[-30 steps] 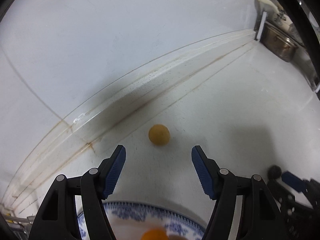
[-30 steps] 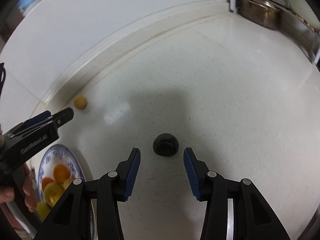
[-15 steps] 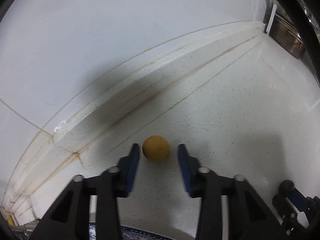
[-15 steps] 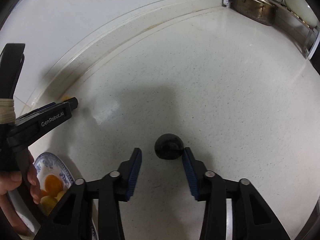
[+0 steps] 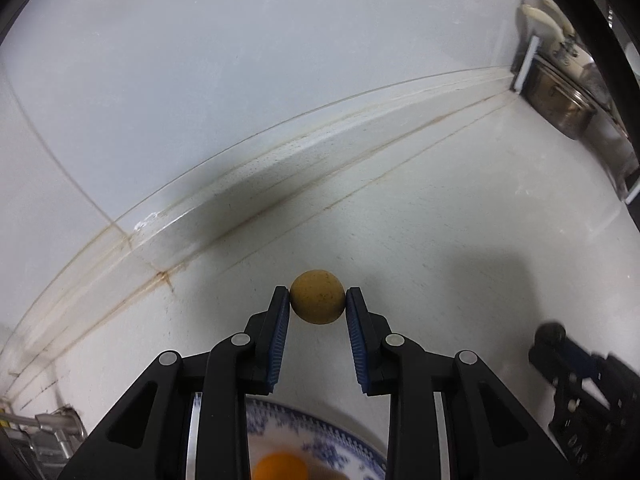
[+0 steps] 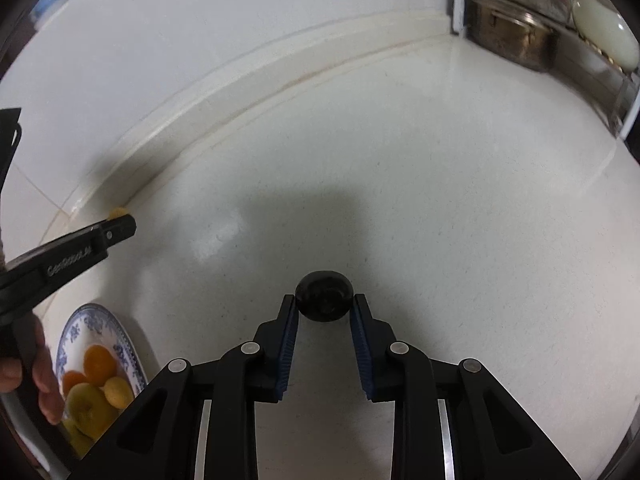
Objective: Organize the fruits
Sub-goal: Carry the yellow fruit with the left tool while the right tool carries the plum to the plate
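My left gripper (image 5: 317, 300) is shut on a small round yellow-brown fruit (image 5: 317, 292), pinched at the tips just above the white counter near the wall ledge. My right gripper (image 6: 324, 304) has its jaws closing on a small dark round fruit (image 6: 324, 290) resting on the counter, and both pads touch its sides. A blue-and-white plate (image 6: 124, 354) lies at the lower left, holding orange fruits (image 6: 98, 364) and yellow ones. Its rim (image 5: 320, 434) also shows under the left gripper. The left gripper's fingers (image 6: 116, 230) appear at the left in the right wrist view.
A metal pot (image 6: 508, 36) and dishes stand at the far right end of the counter. A raised ledge (image 5: 280, 168) runs along the wall. A person's hand (image 6: 44, 376) holds the left gripper beside the plate. A metal rack (image 5: 52, 436) sits at the lower left.
The left jaws came in from wide apart and clamped the yellow-brown fruit, then rose a little. The right jaws narrowed from either side until they met the dark fruit.
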Tool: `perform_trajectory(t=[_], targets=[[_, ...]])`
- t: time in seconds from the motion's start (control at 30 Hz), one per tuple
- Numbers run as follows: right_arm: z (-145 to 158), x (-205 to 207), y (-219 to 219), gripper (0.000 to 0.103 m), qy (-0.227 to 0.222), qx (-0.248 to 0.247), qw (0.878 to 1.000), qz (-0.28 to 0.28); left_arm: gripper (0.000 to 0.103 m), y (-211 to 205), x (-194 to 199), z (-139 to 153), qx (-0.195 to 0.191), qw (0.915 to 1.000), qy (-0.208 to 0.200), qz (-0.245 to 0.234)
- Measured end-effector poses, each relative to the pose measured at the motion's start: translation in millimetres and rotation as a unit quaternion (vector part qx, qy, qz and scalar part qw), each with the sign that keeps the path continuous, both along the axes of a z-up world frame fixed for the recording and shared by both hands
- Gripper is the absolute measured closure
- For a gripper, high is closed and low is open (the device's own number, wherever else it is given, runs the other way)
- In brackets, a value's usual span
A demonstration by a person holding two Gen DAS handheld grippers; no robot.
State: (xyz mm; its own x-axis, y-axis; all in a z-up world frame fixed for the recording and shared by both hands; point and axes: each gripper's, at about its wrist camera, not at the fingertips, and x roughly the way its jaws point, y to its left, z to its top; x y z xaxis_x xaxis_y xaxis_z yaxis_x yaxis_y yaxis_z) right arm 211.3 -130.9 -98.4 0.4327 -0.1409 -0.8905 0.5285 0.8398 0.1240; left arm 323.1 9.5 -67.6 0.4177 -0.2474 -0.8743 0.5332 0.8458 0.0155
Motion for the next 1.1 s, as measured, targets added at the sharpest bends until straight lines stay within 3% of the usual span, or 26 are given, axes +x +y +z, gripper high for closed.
perform_trajectory(t=[0.53, 1.1], targets=[[30, -9, 1, 0.075, -0.064, -0.021, 0.996, 0.062, 0.075, 28, -69, 29, -0.049, 0.9984, -0.028, -0.003], [67, -27, 21, 0.075, -0.122, -0.026, 0.98, 0.153, 0.075, 57, -119, 54, -0.086, 0.9925, -0.068, 0.054]])
